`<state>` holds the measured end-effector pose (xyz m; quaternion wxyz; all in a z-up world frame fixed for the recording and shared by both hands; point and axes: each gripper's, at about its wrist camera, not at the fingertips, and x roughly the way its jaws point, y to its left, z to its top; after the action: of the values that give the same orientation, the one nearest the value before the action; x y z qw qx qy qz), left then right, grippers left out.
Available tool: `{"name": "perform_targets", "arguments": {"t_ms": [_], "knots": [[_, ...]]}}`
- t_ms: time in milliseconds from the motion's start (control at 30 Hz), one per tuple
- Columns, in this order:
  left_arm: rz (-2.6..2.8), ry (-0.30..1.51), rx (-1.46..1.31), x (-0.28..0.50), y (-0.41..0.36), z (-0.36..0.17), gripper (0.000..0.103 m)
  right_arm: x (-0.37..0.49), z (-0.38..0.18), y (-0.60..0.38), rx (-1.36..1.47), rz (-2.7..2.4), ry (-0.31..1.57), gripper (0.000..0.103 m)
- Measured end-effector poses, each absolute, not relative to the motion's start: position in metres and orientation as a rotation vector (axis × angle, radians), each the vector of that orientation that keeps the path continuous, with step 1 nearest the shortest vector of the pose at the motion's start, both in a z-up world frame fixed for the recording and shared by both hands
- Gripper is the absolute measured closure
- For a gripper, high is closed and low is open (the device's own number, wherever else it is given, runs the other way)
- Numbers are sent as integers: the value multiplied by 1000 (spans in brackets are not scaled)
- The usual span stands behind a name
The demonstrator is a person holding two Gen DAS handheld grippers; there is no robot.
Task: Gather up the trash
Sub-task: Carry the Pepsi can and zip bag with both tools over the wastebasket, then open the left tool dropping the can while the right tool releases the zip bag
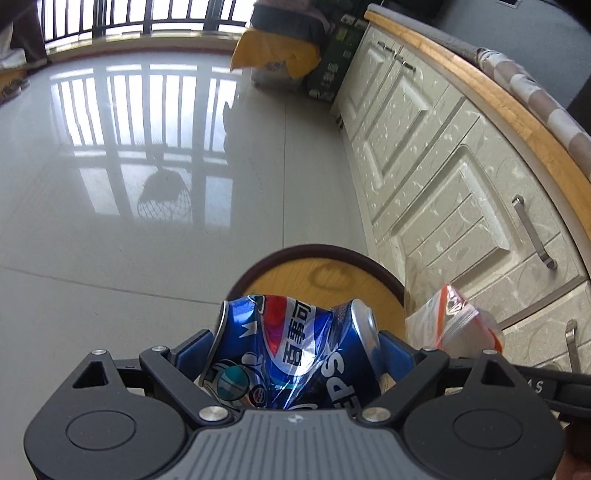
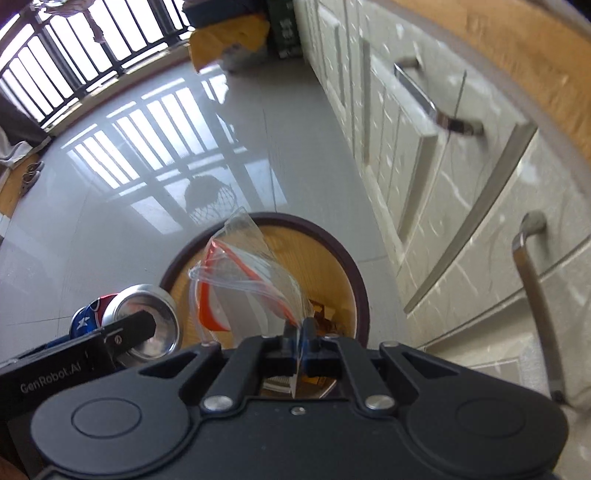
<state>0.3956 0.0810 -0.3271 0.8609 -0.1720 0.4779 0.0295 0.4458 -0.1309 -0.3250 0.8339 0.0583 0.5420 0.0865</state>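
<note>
Two pieces of trash are in hand above a round bin. The left hand-held gripper [image 1: 295, 354] has its blue pads set wide apart and pressed against the two ends of a crushed blue cola can [image 1: 291, 350], which lies crosswise between them with a deep dent in its middle. The right hand-held gripper [image 2: 301, 341] has its jaws fully together, pinching the lower edge of a clear plastic zip bag [image 2: 243, 280] with an orange-red seal strip; the bag stands up crumpled from the fingertips.

Both grippers point steeply downward at the bin [image 2: 360, 291], a round container with a dark brown rim and a wood-coloured inside. In the right wrist view the bag hangs over the bin's opening, and some scraps lie at the bottom, too small to identify. The can's shiny end [image 2: 147, 317] shows at the left of that view, just beside the bin's rim. In the left wrist view the can sits in front of the bin [image 1: 321, 254], and the bag [image 1: 454, 325] appears at the right, near the cabinet.

The bin stands on a glossy pale tiled floor [image 1: 147, 229], close to a run of cream cabinet doors [image 1: 443, 177] with metal handles, under a wood-edged worktop [image 1: 480, 92]. Farther off, a yellow bag [image 1: 277, 55] rests by the cabinets below a barred window [image 1: 129, 14].
</note>
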Motion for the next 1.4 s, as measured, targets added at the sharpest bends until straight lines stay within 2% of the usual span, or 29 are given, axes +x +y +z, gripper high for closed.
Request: {"name": "perform_targets", "arguments": {"t_ms": [467,767,1100,1200,1333,1400], "knots": [[144,1048,-597,424,85,-364,8,467,-358,-135,206,79,1264,98],[149,1094,-505,434,80,-368,1,477,-358,-129,148,83,1257,84],[128,1137,-339,435,74,-364,1,478,-361,-124,70,131,1296,82],[130,1153,-315,434,75,-363,1,476,-359,-122,43,154,1284,79],[133,1181,-276,432,77,-363,0,473,-355,-119,-6,182,1263,66],[131,1195,-258,430,78,-362,0,472,-353,-118,-30,183,1247,62]]}}
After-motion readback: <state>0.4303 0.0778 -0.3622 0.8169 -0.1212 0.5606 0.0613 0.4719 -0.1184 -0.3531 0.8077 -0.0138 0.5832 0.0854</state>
